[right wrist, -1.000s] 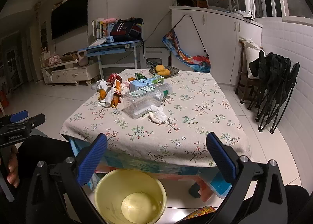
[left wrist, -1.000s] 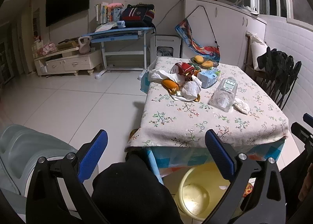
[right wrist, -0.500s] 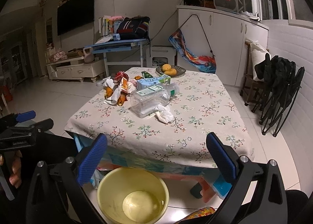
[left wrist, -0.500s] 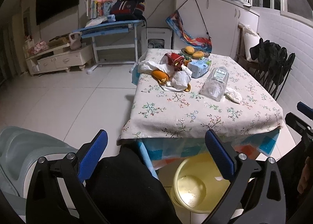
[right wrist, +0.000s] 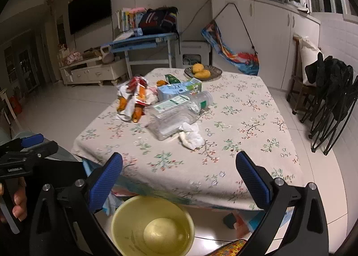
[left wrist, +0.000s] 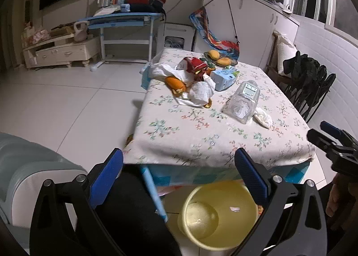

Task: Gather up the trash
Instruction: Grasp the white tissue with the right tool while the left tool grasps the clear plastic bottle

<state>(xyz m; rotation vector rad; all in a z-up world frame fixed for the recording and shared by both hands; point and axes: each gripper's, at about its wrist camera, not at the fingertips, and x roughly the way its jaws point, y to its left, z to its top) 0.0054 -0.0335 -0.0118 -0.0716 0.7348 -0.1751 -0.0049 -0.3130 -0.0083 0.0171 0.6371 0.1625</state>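
Note:
Trash lies on a table with a flowered cloth (left wrist: 201, 135) (right wrist: 235, 135): a crushed clear plastic bottle (left wrist: 243, 101) (right wrist: 176, 113), a crumpled white tissue (left wrist: 263, 119) (right wrist: 192, 138), a blue-white carton (left wrist: 223, 77) (right wrist: 179, 89), and a heap of white, red and orange wrappers (left wrist: 190, 81) (right wrist: 134, 99). A yellow bucket (left wrist: 219, 213) (right wrist: 154, 227) stands on the floor below the table's near edge. My left gripper (left wrist: 179, 177) and right gripper (right wrist: 179, 177) both hang open and empty over the bucket, short of the table.
A plate of yellow fruit (left wrist: 220, 59) (right wrist: 202, 72) sits at the table's far end. Folded black chairs (right wrist: 331, 104) lean at the right wall. A blue desk (left wrist: 125, 21) and white cabinets (right wrist: 257, 32) stand behind. A dark-clothed knee (left wrist: 134, 211) is low in the left wrist view.
Both cameras have shifted and tilted; the table now looks closer and larger in both views. Both grippers have stayed open and the trash has not moved.

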